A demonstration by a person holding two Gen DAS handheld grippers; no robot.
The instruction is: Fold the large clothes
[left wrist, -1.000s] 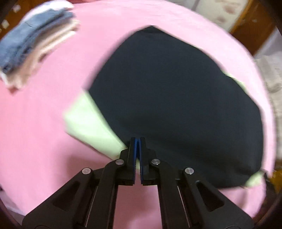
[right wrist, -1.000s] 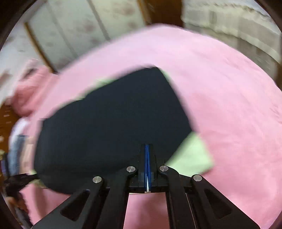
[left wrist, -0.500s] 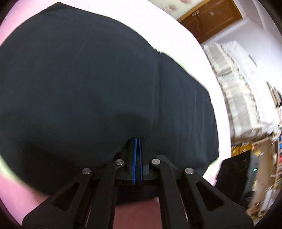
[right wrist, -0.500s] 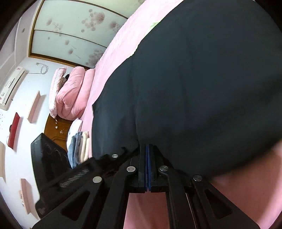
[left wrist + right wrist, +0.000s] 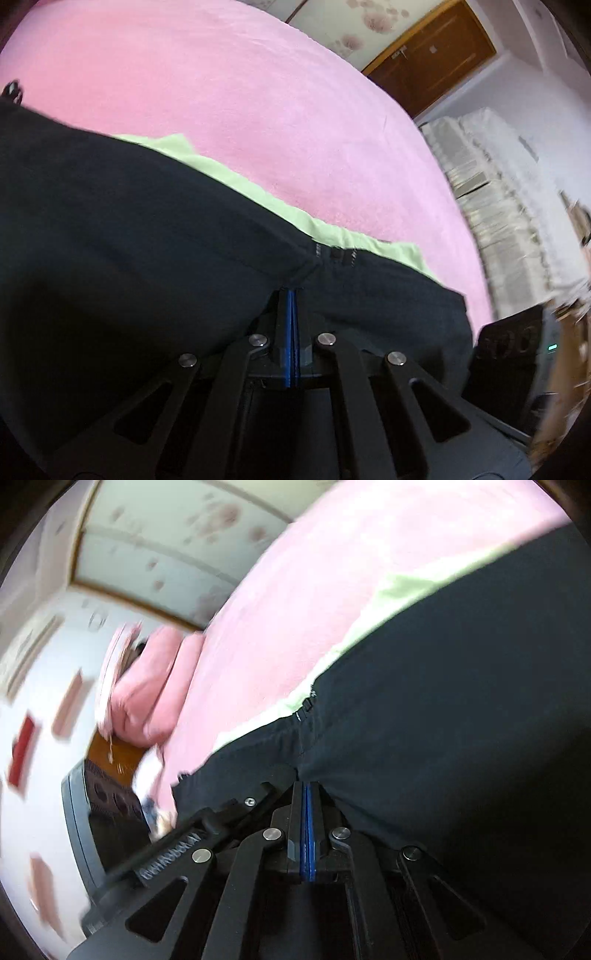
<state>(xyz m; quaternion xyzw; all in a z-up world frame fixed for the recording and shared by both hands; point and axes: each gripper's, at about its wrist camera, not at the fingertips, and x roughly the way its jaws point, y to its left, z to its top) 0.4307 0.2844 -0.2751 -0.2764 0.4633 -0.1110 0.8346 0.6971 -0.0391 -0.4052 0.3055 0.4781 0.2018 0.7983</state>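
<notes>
A large black garment with pale green sleeves hangs and drapes over the pink bed. My left gripper is shut on the garment's hem near a stitched seam. My right gripper is shut on the same garment at another point of its edge. The green sleeve shows along the far edge in the right wrist view. The black cloth covers both pairs of fingertips.
Pink pillows lie at the head of the bed. A wooden door and a white lace-covered piece of furniture stand beyond the bed. A black device sits at the lower right, and the left gripper's body shows in the right wrist view.
Both grippers have carried the black garment's edge further over itself; the far green sleeves and pink bed now show beyond the cloth, which filled both views half a second ago.
</notes>
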